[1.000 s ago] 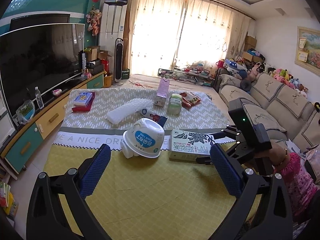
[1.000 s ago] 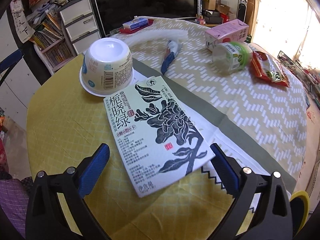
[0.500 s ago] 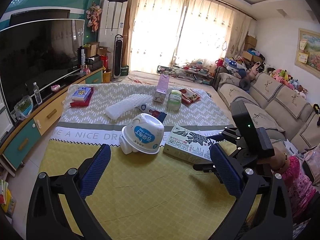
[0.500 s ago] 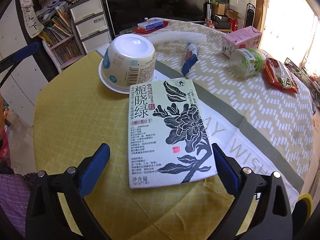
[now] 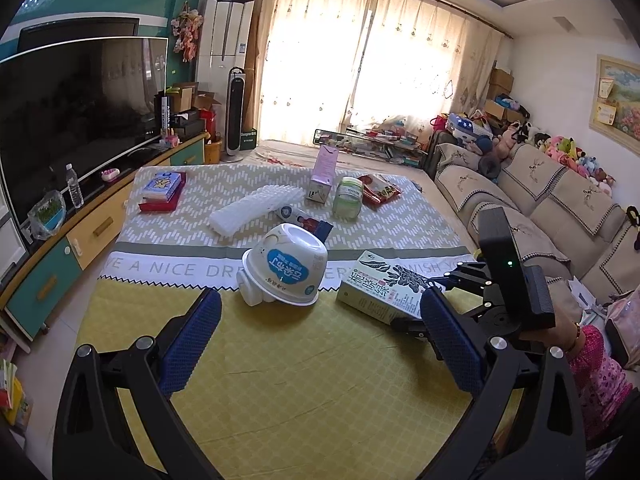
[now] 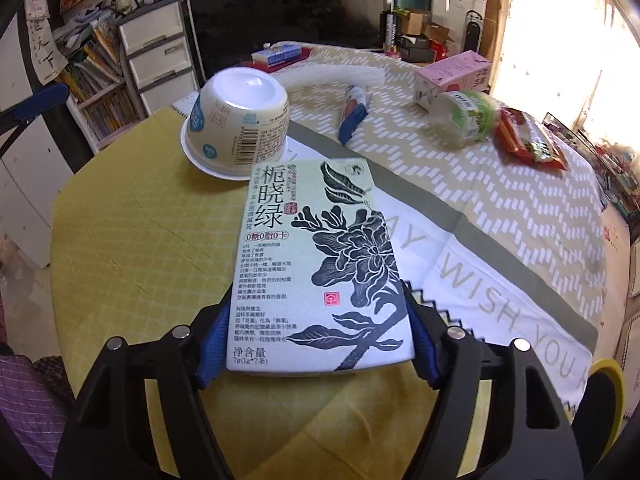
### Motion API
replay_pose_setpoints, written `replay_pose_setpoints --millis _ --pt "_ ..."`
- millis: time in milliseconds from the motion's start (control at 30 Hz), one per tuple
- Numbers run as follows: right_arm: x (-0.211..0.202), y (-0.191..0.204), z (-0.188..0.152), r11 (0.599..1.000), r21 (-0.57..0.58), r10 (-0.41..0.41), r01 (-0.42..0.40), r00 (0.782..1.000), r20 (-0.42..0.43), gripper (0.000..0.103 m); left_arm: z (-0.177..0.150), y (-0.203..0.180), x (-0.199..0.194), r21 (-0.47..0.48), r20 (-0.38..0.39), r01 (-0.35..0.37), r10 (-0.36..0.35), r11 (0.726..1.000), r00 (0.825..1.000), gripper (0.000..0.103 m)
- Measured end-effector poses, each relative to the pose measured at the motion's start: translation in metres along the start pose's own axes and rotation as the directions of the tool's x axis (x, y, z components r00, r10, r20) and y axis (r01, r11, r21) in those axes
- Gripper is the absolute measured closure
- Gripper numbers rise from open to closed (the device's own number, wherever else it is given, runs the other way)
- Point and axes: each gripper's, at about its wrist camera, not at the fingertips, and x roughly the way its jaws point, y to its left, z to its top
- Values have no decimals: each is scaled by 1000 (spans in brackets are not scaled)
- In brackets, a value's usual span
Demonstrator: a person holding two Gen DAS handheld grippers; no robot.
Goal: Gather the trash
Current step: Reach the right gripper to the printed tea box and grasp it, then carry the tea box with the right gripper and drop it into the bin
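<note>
**Right jaws close on the tea box**

The right gripper has its jaws pressed against the two long sides of the tea box, gripping its near end; the narrow width suits the jaws' span. The box lies flat near the counter's near right edge, just beside the upturned bowl. The left gripper hangs over the counter's near edge with jaws wide apart and empty, aimed toward the bowl, probably the next pickup. More litter, a carton, a jar and a red packet, lies toward the far edge.
</note>
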Motion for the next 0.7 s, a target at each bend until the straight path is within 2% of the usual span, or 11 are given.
replay_pose_setpoints --millis 333,467,567,700 --pt "-56 -20 -42 985 173 -47 25 991 122 35 -2 -10 9 16 -19 20 -19 1000 1000 5" --pt "-84 -44 -61 956 279 -137 86 977 165 35 -1 -15 11 24 -25 27 -26 999 999 5" --pt "-104 -80 -85 894 412 -253 176 957 142 35 -1 -19 16 30 -34 31 -30 999 999 5" --pt "-118 -134 -122 752 581 -392 311 920 15 34 -2 -25 21 40 -47 40 -38 998 998 5"
